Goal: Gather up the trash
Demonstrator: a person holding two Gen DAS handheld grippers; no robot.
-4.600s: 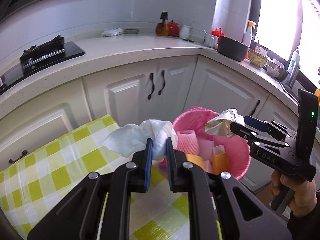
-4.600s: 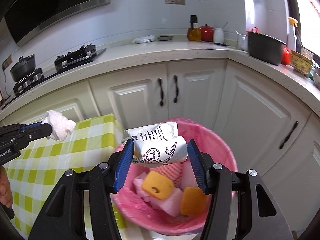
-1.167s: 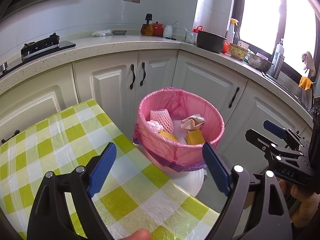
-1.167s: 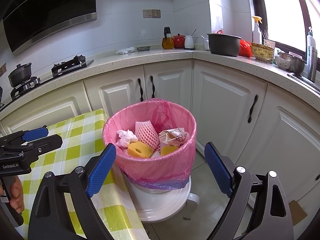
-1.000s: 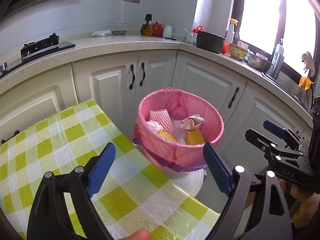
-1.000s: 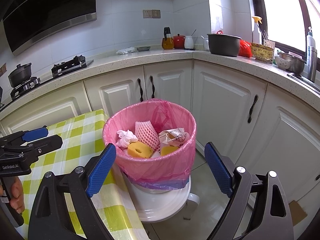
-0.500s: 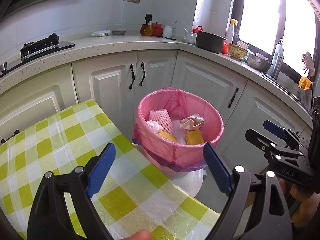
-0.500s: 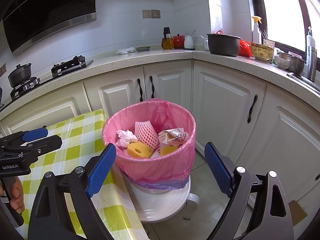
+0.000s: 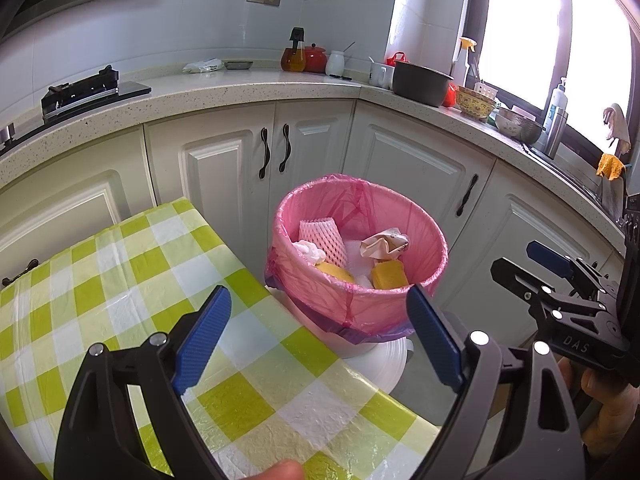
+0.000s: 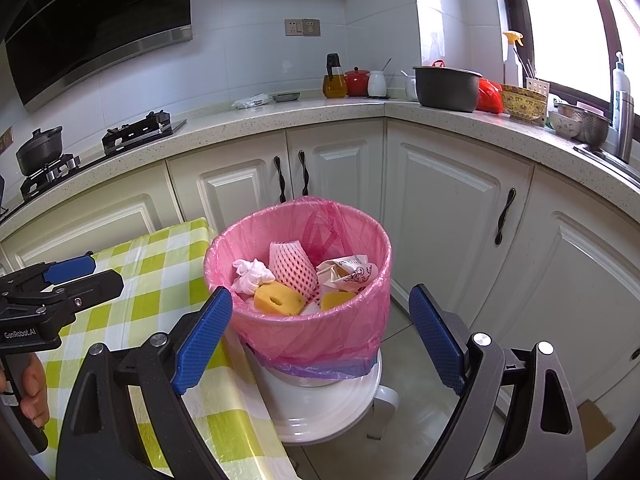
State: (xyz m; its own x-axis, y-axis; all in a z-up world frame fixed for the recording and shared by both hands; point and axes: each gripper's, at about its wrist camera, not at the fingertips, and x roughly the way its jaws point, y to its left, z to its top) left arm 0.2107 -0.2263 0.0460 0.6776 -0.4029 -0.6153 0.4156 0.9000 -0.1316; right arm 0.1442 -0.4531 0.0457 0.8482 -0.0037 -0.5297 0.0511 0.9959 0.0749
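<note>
both hand-held grippers hang in front of the round bin lined with a pink plastic bag [image 10: 298, 320], and neither carries anything. the left hand-held gripper [image 9: 316, 336] has its blue pads spread wide apart over the corner of the counter with the green and white checked cloth [image 9: 120, 280], nothing between them. the right hand-held gripper [image 10: 320, 340] is spread just as wide, the bin showing through the gap but not touched.

the trash is all in the bin: a crumpled white tissue [image 10: 251, 276], a pink foam fruit net [image 10: 290, 266], a crumpled printed paper wrapper [image 10: 350, 272], a yellow sponge with a hole [image 10: 279, 300] and another yellow sponge [image 10: 336, 300] beside it. the bin stands on a white round stool [image 10: 320, 412] just off the edge of the cloth, in the corner of the white kitchen cabinets [image 10: 448, 208].

to my eye the dropping step is done and this is the pause after it. what i can see of the checked cloth carries no scrap. so the next move calls for a look over the part of the counter outside both views; if anything lies there, one gripper goes down to it with pads already wide enough, closes, and carries it over the pink rim. if not, the job looks finished.
</note>
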